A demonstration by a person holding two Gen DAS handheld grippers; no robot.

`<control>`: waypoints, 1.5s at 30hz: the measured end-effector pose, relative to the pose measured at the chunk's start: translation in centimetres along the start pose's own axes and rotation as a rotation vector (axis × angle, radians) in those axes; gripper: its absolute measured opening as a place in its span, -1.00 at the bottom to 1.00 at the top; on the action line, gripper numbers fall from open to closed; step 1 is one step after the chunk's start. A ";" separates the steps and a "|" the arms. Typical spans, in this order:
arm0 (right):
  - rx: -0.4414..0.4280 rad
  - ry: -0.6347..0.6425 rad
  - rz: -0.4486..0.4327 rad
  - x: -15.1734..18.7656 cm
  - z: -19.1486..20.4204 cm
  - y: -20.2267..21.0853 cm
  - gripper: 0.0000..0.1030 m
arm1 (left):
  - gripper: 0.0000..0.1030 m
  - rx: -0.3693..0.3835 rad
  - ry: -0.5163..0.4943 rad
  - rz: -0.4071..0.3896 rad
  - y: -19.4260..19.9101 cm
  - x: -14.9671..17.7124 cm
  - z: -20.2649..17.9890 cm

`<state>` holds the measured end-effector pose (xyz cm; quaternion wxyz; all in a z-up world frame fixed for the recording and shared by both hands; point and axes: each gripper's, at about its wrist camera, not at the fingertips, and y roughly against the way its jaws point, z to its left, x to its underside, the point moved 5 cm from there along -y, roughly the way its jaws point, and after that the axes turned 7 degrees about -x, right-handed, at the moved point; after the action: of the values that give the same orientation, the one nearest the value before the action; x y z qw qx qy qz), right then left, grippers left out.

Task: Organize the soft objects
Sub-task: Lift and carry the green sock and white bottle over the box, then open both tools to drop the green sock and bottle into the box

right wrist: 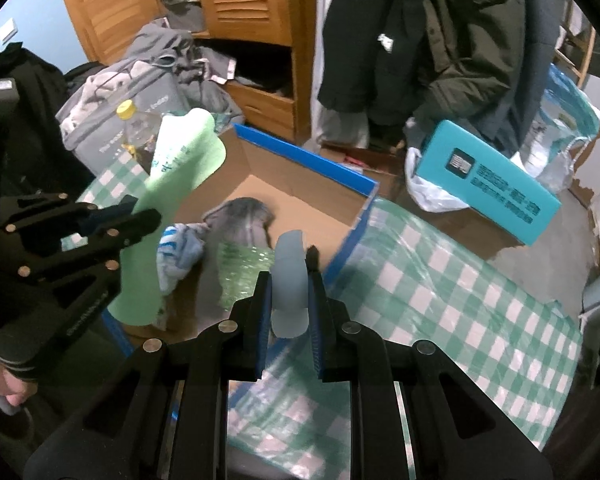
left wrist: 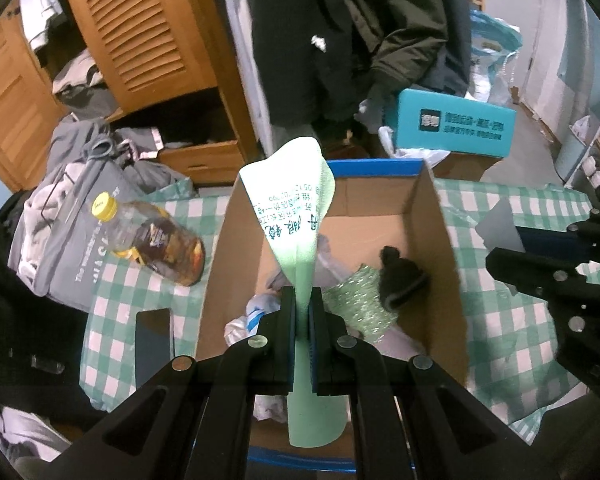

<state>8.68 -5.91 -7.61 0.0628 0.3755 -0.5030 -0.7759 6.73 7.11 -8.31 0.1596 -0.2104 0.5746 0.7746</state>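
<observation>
Mid-task. Cardboard box (left wrist: 440, 216), frame centre, already holds several soft items. Left gripper (left wrist: 302, 312) clamped on green cloth (left wrist: 296, 216) above box; right gripper (right wrist: 288, 292) clamped on pale grey cloth (right wrist: 288, 280) at box edge. Both awaiting drop-in.

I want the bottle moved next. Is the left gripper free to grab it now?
Probably not: the left gripper is shut on a green cloth over the box. The bottle lies unobstructed beside it.

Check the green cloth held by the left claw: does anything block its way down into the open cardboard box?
Nothing visible does. The green cloth hangs in the left claw above the cardboard box, whose top is open; only soft items lie on its floor.
</observation>
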 end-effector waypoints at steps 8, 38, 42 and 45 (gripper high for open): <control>-0.039 -0.015 0.027 -0.7 1.1 -1.7 -0.70 | -0.90 -0.014 0.012 0.046 -1.9 0.7 0.7; -0.045 -0.044 0.031 -1.2 1.1 -3.1 -0.21 | 0.04 -0.039 0.020 0.081 -2.8 1.2 1.5; -0.026 -0.050 0.008 -1.4 0.7 -2.2 -0.06 | 0.18 -0.039 0.020 0.056 -1.6 1.0 1.8; -0.011 -0.059 -0.011 -1.3 0.3 -1.3 0.02 | 0.27 -0.033 0.026 0.036 -0.7 0.8 2.0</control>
<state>9.76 -4.43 -7.98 0.0456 0.3549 -0.4982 -0.7898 6.10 9.24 -8.75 0.1348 -0.2128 0.5674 0.7840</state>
